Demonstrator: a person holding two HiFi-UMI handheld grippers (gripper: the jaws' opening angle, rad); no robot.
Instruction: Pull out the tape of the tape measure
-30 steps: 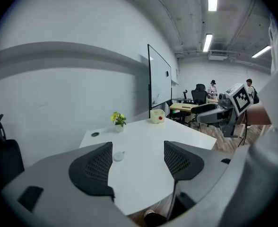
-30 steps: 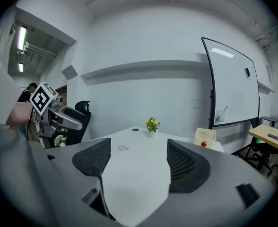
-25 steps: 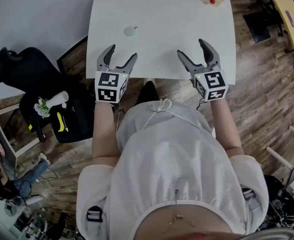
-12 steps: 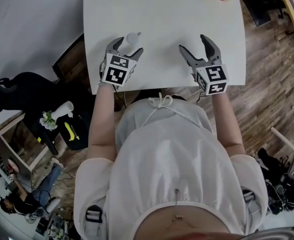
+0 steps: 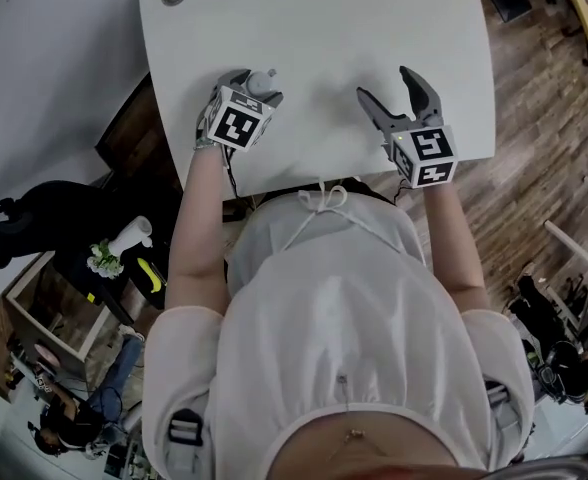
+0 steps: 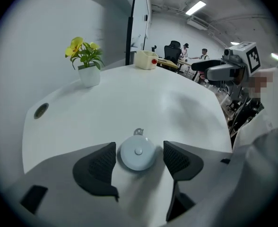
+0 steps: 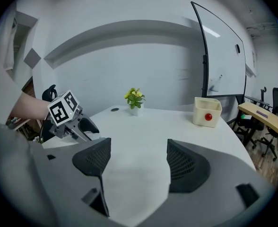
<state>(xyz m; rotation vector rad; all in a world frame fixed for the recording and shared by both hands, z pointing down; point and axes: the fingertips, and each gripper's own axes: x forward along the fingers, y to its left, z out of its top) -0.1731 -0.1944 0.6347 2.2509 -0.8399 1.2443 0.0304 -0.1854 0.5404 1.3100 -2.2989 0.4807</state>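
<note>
The round white tape measure [image 6: 137,151] is seen lying flat on the white table [image 5: 324,38], between the spread jaws of the left gripper [image 6: 139,157]; no firm grip on it can be made out. The right gripper [image 7: 139,151] is held over the table's near edge, its jaws spread wide with only bare tabletop between them.

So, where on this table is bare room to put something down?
Widest bare patch: the middle of the table, between the tape measure and the right tongs, back to the plant and box. Crowded only where the left tongs flank the tape measure.
</note>
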